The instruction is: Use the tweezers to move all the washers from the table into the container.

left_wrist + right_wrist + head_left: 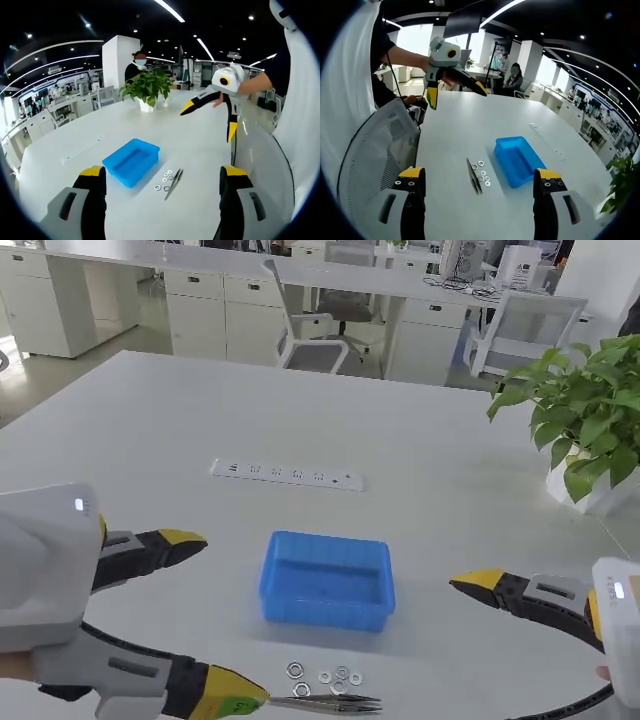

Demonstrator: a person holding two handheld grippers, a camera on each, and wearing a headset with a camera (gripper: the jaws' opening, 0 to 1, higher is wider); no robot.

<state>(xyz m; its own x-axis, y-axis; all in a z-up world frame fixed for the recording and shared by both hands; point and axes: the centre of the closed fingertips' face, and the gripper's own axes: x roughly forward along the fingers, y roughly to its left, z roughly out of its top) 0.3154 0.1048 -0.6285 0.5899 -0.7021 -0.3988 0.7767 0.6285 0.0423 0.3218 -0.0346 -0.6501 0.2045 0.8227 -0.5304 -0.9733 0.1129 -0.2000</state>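
Both grippers are wide open and carrying nothing. The left gripper (235, 620) hangs low over the near edge of the table (450, 490), and the right gripper (205, 127) is held off to the side, clear of the work. The tweezers (325, 703) lie flat on the table. In the head view the left gripper's lower jaw tip looks to meet their end, though I can't tell if it touches. The washers (335, 677), perhaps five or six, are bunched just beside the tweezers. All of them sit outside the blue container (330, 540), which looks empty. So this is the opening step: getting hold of the tweezers. That calls for a low, square pinch across the thin, flat-lying arms.
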